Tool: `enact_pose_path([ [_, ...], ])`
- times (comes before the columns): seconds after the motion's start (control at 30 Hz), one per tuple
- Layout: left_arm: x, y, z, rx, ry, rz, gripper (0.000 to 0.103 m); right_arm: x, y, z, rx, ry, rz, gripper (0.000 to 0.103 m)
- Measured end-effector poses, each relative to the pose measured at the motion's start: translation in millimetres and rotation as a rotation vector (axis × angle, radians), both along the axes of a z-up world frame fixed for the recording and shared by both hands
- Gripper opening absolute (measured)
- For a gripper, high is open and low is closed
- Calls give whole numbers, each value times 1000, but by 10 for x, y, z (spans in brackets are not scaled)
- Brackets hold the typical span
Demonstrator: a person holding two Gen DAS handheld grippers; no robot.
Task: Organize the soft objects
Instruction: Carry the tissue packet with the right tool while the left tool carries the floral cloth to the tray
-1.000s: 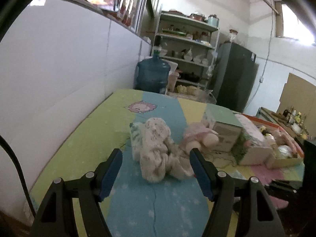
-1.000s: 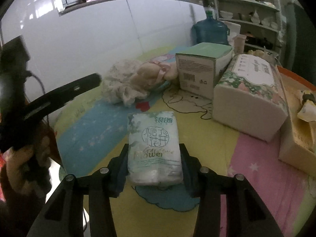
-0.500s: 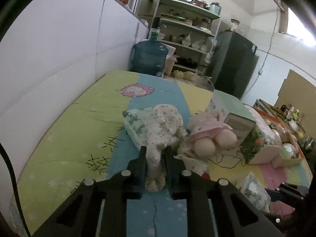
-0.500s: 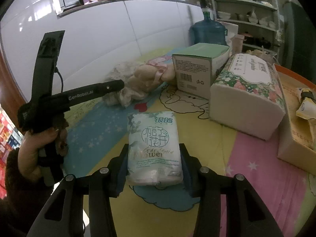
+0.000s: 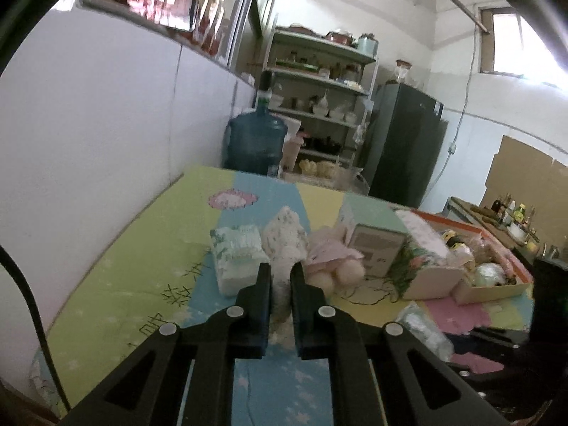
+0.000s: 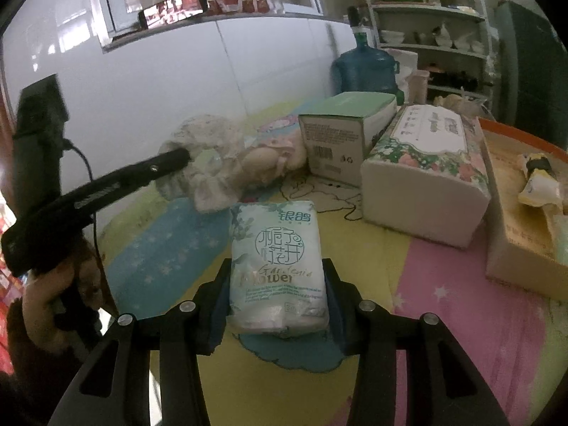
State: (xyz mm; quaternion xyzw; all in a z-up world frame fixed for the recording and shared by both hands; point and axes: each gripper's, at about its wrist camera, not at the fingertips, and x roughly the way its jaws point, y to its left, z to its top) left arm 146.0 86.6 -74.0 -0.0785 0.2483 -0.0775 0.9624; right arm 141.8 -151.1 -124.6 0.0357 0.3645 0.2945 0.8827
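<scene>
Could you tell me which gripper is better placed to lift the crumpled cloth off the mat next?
Left. The left gripper is shut on the cloth, while the right gripper is occupied clamping the tissue pack, nearer the camera than the cloth.

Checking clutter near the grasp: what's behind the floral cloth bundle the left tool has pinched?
Behind the floral cloth bundle, bare mat. A tissue pack sits at its left and a plush doll at its right. Whatever lies under the bundle is covered.
</scene>
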Motion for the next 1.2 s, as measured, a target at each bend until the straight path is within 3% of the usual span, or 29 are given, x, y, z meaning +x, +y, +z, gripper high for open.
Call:
enact_pose_path([
  [0.57, -377, -204, 259, 47, -73, -54, 10, -258, -204, 145, 48, -24, -36, 47],
  [0.73, -270, -234, 80, 58, -18, -72, 10, -292, -237, 144, 51, -24, -37, 47],
  [0.83, -179, -195, -123, 18, 45, -122, 22, -309, -266, 148, 63, -25, -36, 48],
  [0.9, -127, -140, -296, -19, 99, -126, 51, -314, -277, 146, 72, -23, -38, 48],
  [1.07, -110, -76, -503, -105, 135, -122, 55, -313, -289, 117, 86, -16, -41, 49],
  [1.2, -116, -190, -563, -74, 150, -122, 55, -326, -258, 99, 85, -11, -35, 49],
])
